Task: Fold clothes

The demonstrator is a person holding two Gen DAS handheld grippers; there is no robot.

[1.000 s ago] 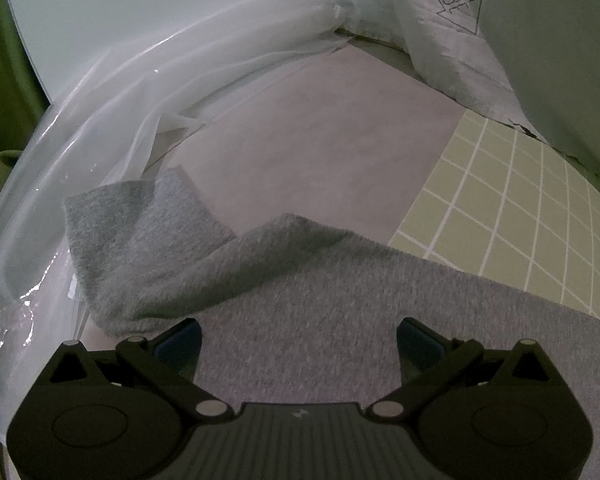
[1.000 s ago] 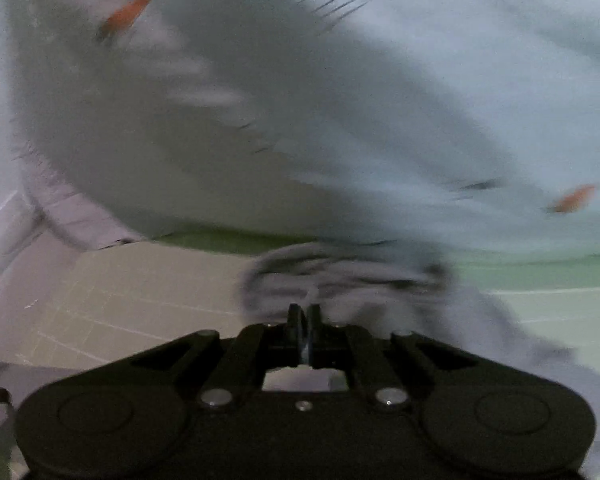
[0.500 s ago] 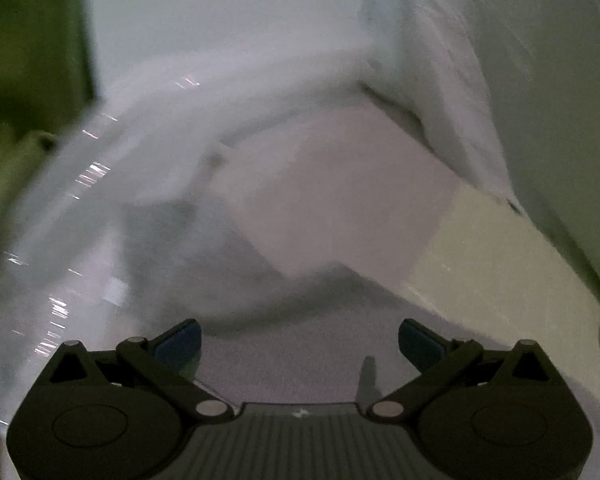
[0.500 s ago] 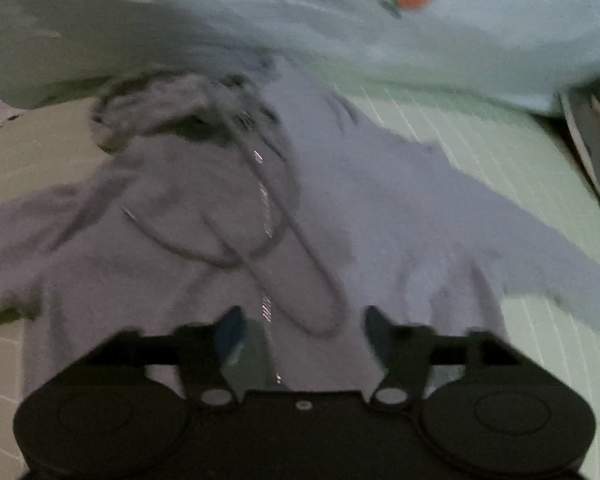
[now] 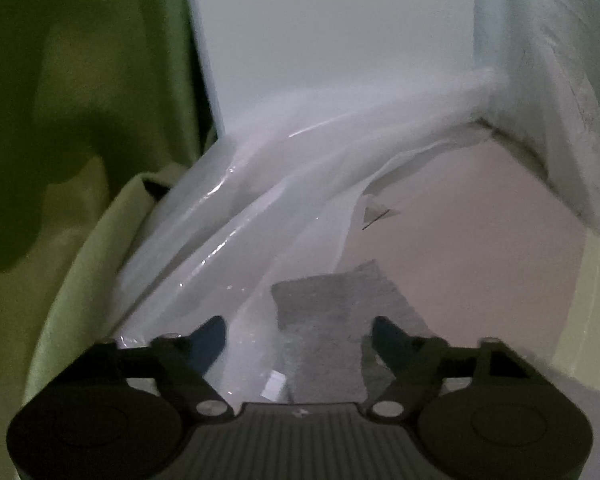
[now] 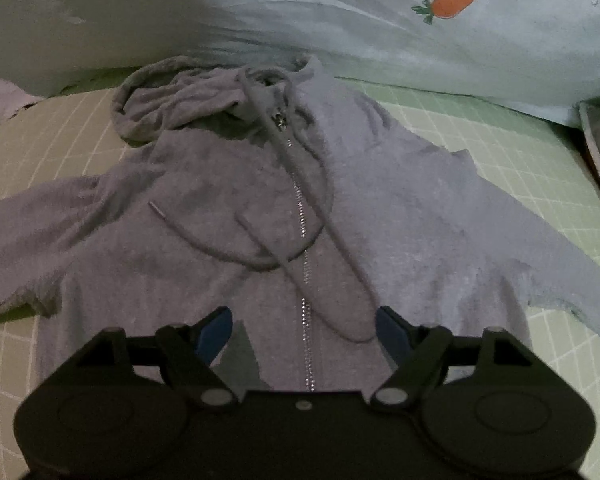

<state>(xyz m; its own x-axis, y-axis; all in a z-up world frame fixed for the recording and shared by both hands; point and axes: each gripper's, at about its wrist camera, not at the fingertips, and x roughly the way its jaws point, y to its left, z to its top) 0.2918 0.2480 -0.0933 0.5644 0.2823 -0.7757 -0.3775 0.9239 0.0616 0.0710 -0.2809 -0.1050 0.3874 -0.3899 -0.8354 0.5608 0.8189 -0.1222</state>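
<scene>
A pale green mat with a white grid (image 6: pixel 500 136) carries a grey zip-up hooded sweatshirt (image 6: pixel 228 216), spread flat, front up, sleeves out to both sides. A light blue carrot-print cloth (image 6: pixel 440 40) lies along the mat's far edge.

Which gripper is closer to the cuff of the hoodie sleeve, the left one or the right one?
Left. The left gripper is open right at the sleeve cuff, beside clear plastic. The right gripper is open over the hoodie chest, astride the zipper.
</scene>
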